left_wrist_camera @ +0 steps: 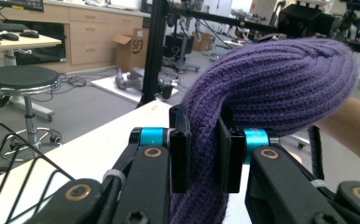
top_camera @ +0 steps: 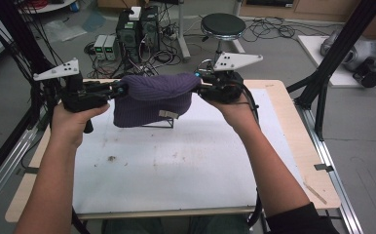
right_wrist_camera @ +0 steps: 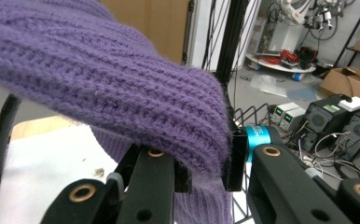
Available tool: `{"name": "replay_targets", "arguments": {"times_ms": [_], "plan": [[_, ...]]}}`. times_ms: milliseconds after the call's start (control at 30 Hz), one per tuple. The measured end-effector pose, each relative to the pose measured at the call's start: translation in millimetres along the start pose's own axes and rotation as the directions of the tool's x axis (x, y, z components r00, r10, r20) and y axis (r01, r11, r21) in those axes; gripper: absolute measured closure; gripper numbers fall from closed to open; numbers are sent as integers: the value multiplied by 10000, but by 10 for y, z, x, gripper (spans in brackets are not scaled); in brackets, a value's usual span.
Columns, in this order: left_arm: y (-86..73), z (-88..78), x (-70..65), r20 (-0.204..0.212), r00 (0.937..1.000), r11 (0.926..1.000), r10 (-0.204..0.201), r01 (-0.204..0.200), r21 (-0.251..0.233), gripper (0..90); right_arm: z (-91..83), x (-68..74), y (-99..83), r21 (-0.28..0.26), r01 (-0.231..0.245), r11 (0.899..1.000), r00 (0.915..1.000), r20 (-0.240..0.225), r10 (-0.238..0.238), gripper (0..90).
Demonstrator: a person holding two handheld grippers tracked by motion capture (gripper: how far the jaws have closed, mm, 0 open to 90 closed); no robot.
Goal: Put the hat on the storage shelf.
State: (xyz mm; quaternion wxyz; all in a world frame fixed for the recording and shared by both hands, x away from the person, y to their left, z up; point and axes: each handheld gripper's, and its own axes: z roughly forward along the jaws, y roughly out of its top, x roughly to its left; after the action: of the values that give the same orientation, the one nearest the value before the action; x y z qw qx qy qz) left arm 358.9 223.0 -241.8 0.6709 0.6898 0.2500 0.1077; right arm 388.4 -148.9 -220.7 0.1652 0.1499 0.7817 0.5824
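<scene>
Wire rack [top_camera: 158, 123] behind purple beanie [top_camera: 152, 97]

**Layout of hat, grippers and table**

Knitted hat [top_camera: 153, 100] held above the table [top_camera: 293, 131], near its far edge, stretched between left gripper [top_camera: 119, 89] at its left end and right gripper [top_camera: 198, 87] at its right end, jaws pinching the knit. Wire rack [top_camera: 158, 124] on the table beneath the hat. Stool [top_camera: 223, 27] on the floor beyond the table; electronic boxes [top_camera: 138, 29] left of the stool.
</scene>
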Motion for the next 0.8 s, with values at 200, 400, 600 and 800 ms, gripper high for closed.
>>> {"name": "replay_targets", "arguments": {"times_ms": [200, 400, 600, 800], "plan": [[113, 21, 174, -211, 9998, 9999, -47, 45, -98, 779, 119, -124, 115, 277, -51, 9996, 9998, 189, 45, 787], [246, -1, 368, -320, 9995, 9996, 4, -14, -287, 780, 222, -178, 280, 480, 103, 9988, 9995, 299, -117, 787], [317, -22, 525, -470, 9989, 9986, -13, -12, -527, 780, 313, -221, 475, 688, 351, 9970, 9981, 476, -385, 788], [437, -21, 691, -717, 9974, 9983, 40, -82, -585, 780, 432, -296, 619, 830, 309, 9961, 9977, 579, -357, 788]]}}
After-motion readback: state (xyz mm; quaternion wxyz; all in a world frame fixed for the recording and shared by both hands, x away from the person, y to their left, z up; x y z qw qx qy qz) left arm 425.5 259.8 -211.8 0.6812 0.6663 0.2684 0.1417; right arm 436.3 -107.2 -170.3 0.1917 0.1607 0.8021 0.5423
